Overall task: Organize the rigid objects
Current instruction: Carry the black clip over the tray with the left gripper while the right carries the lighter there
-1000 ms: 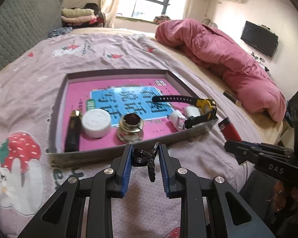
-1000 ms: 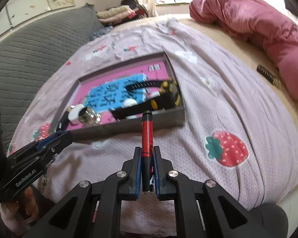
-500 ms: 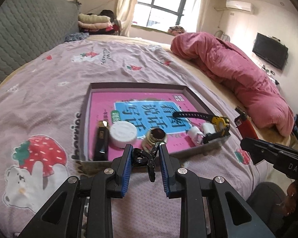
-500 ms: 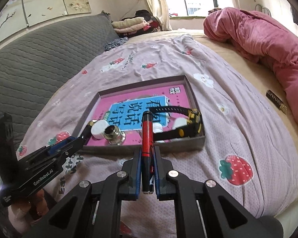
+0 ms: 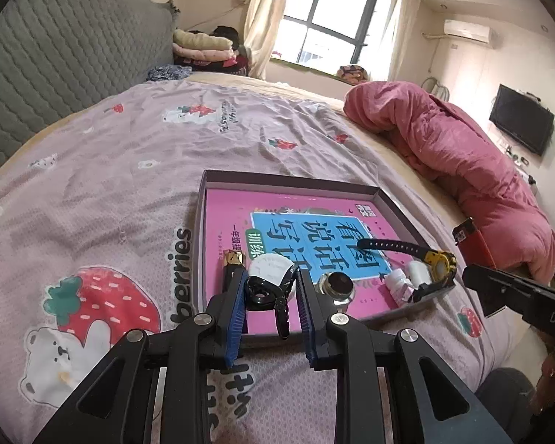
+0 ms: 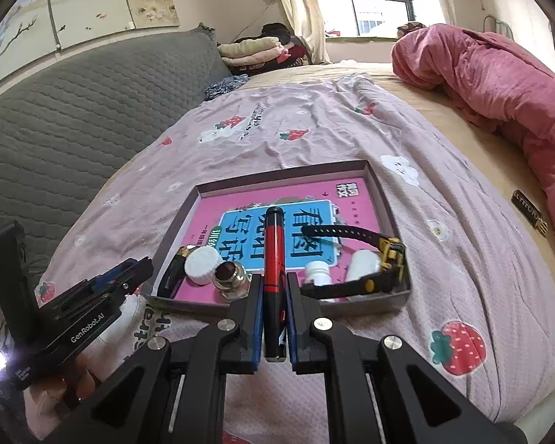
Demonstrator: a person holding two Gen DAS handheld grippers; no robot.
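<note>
Two views show one bed under a lilac sheet (image 5: 103,192) printed with strawberries and bears. From the left wrist, the left gripper (image 5: 271,298) pinches a black clip (image 5: 264,293) between its blue pads, low over the near edge of a shallow grey tray (image 5: 288,182) lined with a pink and blue book cover. Just ahead of the fingertips lie a white cap (image 5: 269,267), a dark gold-topped tube (image 5: 230,270), a metal fitting (image 5: 335,285), small white bottles (image 5: 407,277) and a black and yellow watch (image 5: 431,261). Far ahead a window (image 5: 325,27) lights the room; a grey quilted headboard (image 5: 55,59) stands to the left, a heaped pink blanket (image 5: 455,155) and a wall television (image 5: 521,124) to the right. From the right wrist, the right gripper (image 6: 273,307) is pressed onto a red and black lighter (image 6: 274,259) that points forward over the tray's (image 6: 288,171) near wall. The other tool sits at lower left, beside the tray. Folded clothes (image 6: 255,51) are stacked ahead by the curtain (image 6: 299,7), and a small dark comb (image 6: 529,216) lies on the bare mattress to the right.
</note>
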